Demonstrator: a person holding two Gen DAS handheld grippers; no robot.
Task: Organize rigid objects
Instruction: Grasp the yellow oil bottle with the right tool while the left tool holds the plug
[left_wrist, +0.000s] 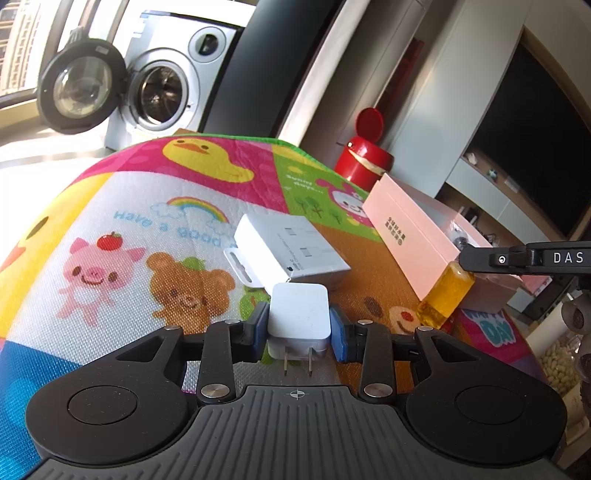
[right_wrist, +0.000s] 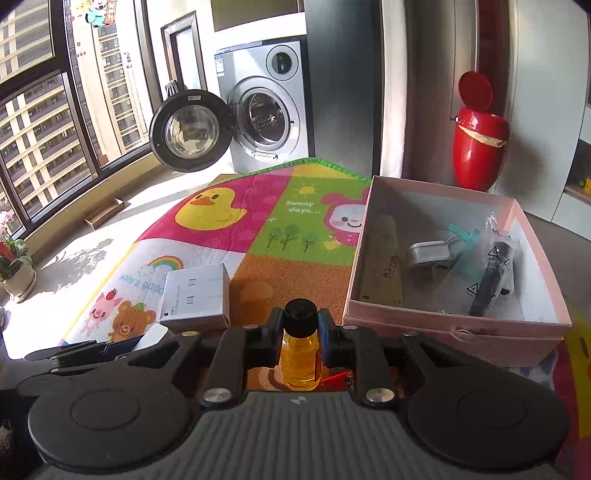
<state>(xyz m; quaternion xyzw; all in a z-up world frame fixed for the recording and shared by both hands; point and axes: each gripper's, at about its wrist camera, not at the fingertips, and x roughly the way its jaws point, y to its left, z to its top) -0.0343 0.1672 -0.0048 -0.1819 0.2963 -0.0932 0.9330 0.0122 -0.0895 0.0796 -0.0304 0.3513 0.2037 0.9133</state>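
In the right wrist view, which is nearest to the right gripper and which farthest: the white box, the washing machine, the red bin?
From the right gripper:
1. White box, just ahead on the left, on the mat.
2. Red bin, far right, past the pink box.
3. Washing machine, centre back.

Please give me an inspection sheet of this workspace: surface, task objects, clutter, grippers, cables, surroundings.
Surface: cartoon play mat, partly sunlit.
Job's things: white charger with prongs toward the camera; yellow bottle with black cap; white cable box lying on the mat; pink box, open, holding a grey plug and bagged items.
Clutter: nothing seen.
Grippers: left gripper jaws closed on the charger; right gripper jaws closed on the bottle.
Cables: nothing seen loose.
Surroundings: washing machine, door open; red bin, lid up; window.
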